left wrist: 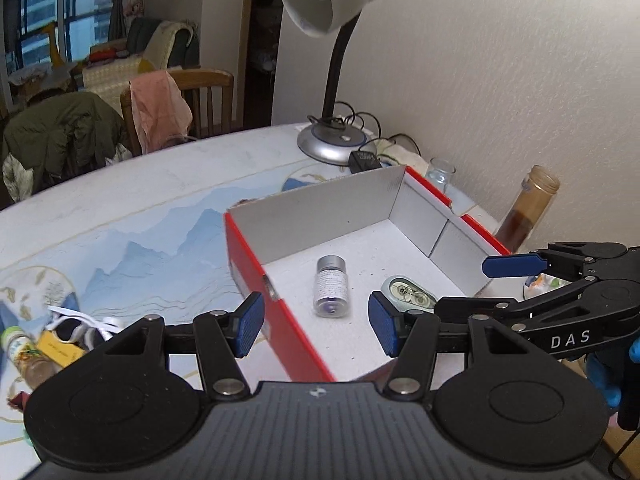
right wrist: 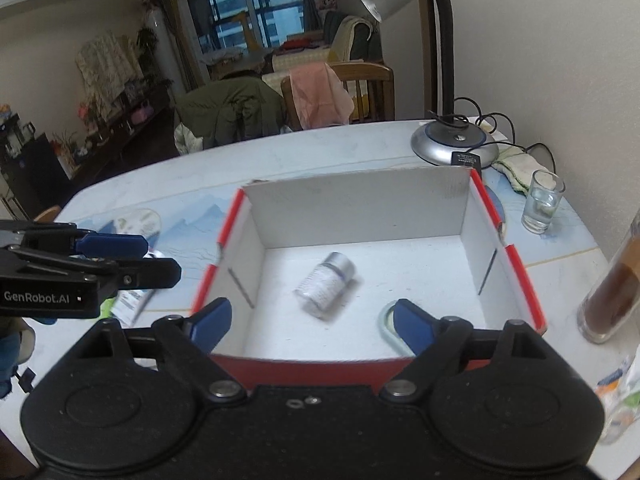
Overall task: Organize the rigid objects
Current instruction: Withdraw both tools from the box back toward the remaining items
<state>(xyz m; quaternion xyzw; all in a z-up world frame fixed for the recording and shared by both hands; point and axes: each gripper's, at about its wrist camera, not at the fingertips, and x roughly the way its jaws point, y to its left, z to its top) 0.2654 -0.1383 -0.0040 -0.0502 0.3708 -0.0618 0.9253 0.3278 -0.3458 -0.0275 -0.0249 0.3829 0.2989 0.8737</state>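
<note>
On the table [left wrist: 160,184] a red box [right wrist: 524,280] holds a vial [right wrist: 326,284] (lying down); both grippers gape empty

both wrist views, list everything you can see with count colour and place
box: 1, red outside, white inside, table centre
vial: 1, clear with silver cap, lying in box
tape dispenser: 1, pale green, in box right of vial
desk lamp: 1, silver and black, behind box
glass: 1, clear, right of box
tall jar: 1, brown contents, by wall
small bottle: 1, green cap, table left
table: 1, blue mountain print
left tool: 1, black with blue pads, open, at box's near-left rim
right tool: 1, same colours, open, above box's near edge
</note>
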